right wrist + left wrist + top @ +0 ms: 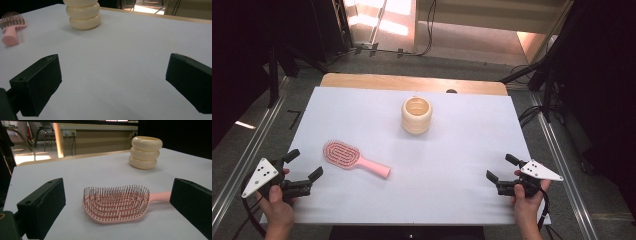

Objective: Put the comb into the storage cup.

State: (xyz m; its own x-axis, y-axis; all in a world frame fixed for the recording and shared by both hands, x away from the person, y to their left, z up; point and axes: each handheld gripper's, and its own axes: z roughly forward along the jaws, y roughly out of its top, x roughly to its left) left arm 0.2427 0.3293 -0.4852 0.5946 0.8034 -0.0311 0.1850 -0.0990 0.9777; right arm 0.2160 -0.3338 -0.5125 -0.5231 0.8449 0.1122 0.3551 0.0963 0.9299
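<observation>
A pink hairbrush [354, 158] lies bristles up on the white table cover, left of centre, its handle pointing right and toward me. In the left gripper view the hairbrush [117, 203] lies just beyond the two black jaws. My left gripper [304, 164] is open at the near left, a short way from the brush head. A cream ribbed cup [416, 115] stands upright at the middle back; the cup [145, 152] and the cup [83, 13] also appear in both gripper views. My right gripper [502, 167] is open at the near right, nothing between its jaws. The brush handle end [10, 38] faces it.
The white cover [447, 160] spans the table, with a wooden edge [412, 82] at the back. Metal rails and cables run along the floor on both sides. A person's hands hold both grippers at the near edge.
</observation>
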